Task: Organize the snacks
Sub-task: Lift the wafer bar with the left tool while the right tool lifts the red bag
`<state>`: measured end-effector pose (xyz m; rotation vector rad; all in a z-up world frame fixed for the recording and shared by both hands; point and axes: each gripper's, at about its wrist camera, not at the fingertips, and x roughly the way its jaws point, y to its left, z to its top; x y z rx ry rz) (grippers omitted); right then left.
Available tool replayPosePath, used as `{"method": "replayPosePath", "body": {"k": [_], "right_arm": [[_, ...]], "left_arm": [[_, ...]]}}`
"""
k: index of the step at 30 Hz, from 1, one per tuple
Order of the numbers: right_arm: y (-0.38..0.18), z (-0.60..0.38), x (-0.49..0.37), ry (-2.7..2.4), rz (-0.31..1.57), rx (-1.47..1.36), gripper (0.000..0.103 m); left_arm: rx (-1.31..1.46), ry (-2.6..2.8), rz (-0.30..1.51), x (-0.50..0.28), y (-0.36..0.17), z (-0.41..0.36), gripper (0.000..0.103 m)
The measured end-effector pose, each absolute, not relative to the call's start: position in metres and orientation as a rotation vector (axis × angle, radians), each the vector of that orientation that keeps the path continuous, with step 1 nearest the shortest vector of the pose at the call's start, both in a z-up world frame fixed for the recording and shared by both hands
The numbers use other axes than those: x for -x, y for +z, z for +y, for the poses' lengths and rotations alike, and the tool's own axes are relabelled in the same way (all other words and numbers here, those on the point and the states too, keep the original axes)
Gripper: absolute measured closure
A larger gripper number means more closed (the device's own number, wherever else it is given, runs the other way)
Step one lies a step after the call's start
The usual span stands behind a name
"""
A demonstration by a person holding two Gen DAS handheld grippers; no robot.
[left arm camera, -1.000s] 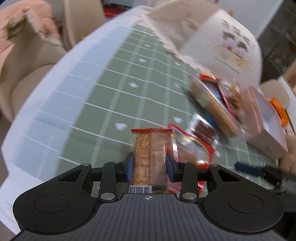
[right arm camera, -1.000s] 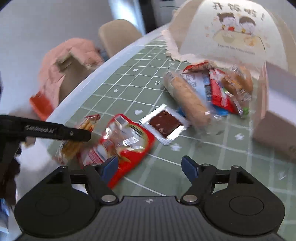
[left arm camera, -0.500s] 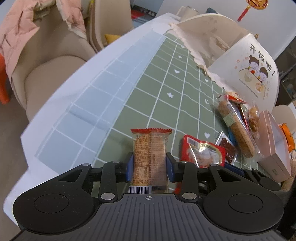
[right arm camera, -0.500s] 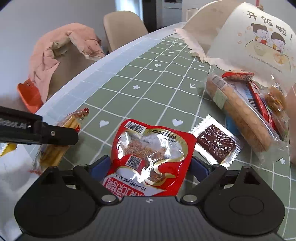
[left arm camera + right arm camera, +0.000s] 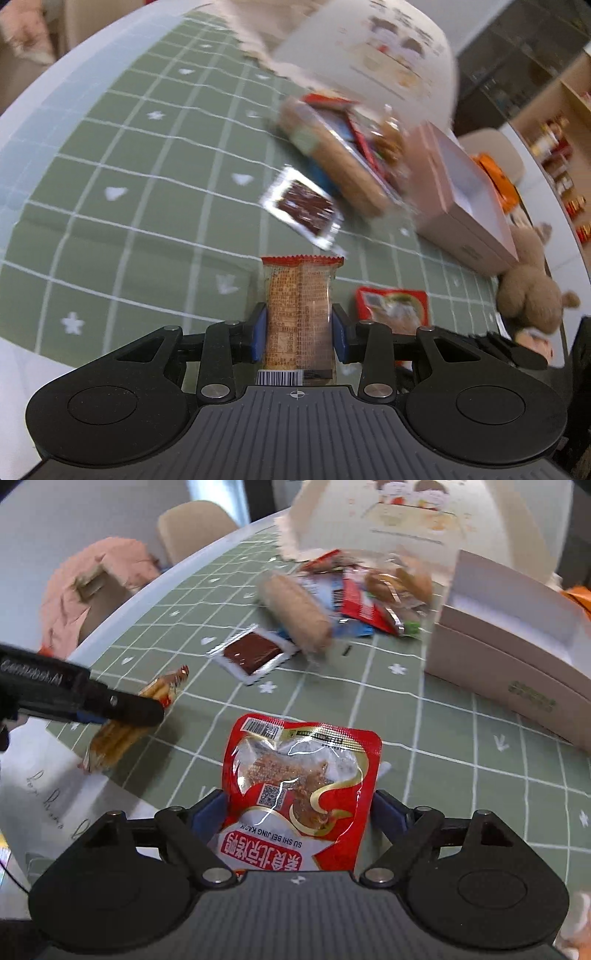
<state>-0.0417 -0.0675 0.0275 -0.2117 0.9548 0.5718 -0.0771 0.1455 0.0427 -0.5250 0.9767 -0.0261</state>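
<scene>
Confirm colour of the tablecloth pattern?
Green tablecloth with a white grid, hearts and stars; clearest in the right wrist view.

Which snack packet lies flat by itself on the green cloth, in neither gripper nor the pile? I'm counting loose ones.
The silver-edged dark brown packet. The biscuit packet and red pouch sit between gripper fingers; the others are heaped by the pink box.

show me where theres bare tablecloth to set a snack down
Free: the wide green tablecloth left of the brown sachet, out to the table's pale rim. Also the strip between the red pouch and pink box. Crowded: the snack pile between sachet and box.
</scene>
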Motion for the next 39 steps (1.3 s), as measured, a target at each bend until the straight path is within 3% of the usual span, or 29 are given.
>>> {"method": "replayPosePath", "body": {"k": [2,7,8,11,13,15,23,28,32,36,38,39], "right_arm": [[0.030,-0.064,0.047,0.556,0.936,0.233,0.023],[0.052,-0.090,0.065,0.585,0.865,0.246,0.078],[0.054,-0.097,0.063,0.578,0.867,0.244,0.080],[0.054,-0.119,0.055,0.554,0.909,0.157,0.076],[0.052,-0.127,0.056,0.517,0.912,0.097,0.042],[0.051,-0.127,0.060,0.509,0.906,0.036,0.030],[0.034,-0.059,0.081,0.684,0.848,0.320,0.028],[0.019,-0.054,0.070,0.651,0.887,0.326,0.009],[0.015,-0.067,0.069,0.635,0.873,0.307,0.007],[0.024,-0.078,0.072,0.645,0.864,0.343,0.026],[0.032,-0.087,0.073,0.634,0.832,0.369,0.046],[0.035,-0.093,0.073,0.616,0.828,0.377,0.050]], "left_arm": [[0.497,-0.034,0.976,0.078,0.047,0.134,0.063],[0.441,-0.061,0.978,0.079,0.056,0.112,0.063],[0.435,-0.066,0.982,0.079,0.056,0.108,0.063],[0.429,-0.074,1.002,0.077,0.051,0.098,0.063],[0.421,-0.069,1.007,0.077,0.049,0.093,0.063],[0.423,-0.052,1.006,0.077,0.049,0.092,0.063],[0.463,0.061,0.972,0.084,0.056,0.127,0.063],[0.513,0.097,0.972,0.093,0.053,0.142,0.063],[0.523,0.081,0.988,0.096,0.046,0.138,0.063],[0.508,0.038,1.002,0.091,0.045,0.126,0.063],[0.488,0.002,0.998,0.087,0.049,0.117,0.063],[0.478,-0.015,0.995,0.084,0.051,0.112,0.063]]}}
